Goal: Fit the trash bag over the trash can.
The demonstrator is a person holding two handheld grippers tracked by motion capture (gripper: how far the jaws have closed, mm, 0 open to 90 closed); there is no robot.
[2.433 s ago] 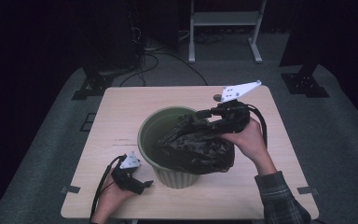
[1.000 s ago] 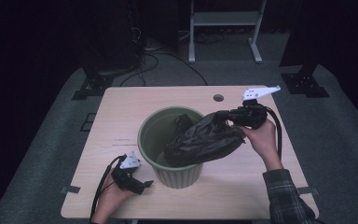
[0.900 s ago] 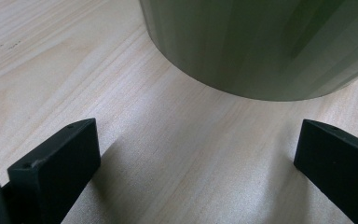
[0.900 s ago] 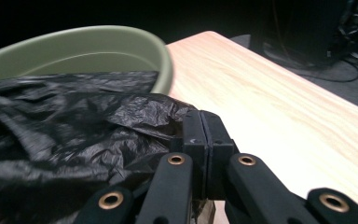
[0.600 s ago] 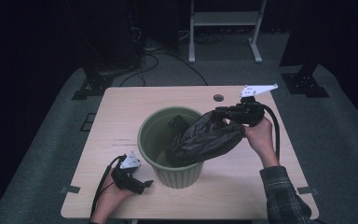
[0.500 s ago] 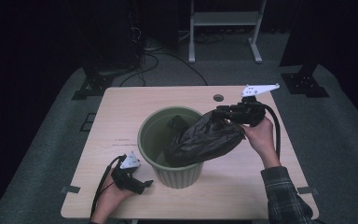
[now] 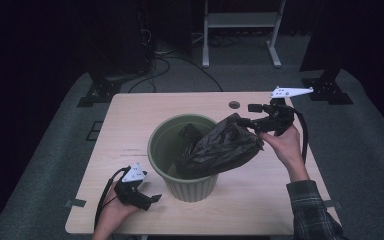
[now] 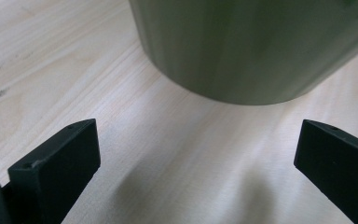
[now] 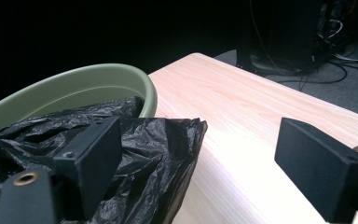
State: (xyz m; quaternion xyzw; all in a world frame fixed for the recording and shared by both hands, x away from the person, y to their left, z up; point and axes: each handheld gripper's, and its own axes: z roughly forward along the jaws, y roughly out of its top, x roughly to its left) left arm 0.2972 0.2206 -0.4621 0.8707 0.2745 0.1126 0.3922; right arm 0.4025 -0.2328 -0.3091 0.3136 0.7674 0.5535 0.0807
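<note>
Right tool [image 7: 252, 115] has just been spreading its jaws, released, the black bag [image 7: 219, 147] just beside its left jaw, draped over the green bin's [image 7: 180, 185] rim. Left tool [image 7: 147, 199] rests released on the counter [image 7: 130, 115] beside the bin. Regrip the bag's loose edge, not bunched folds, before pulling.

light wooden table [image 7: 130, 120]: green bin [image 7: 190, 187] standing mid-table; left gripper [image 7: 147, 199] resting near front edge.
</note>
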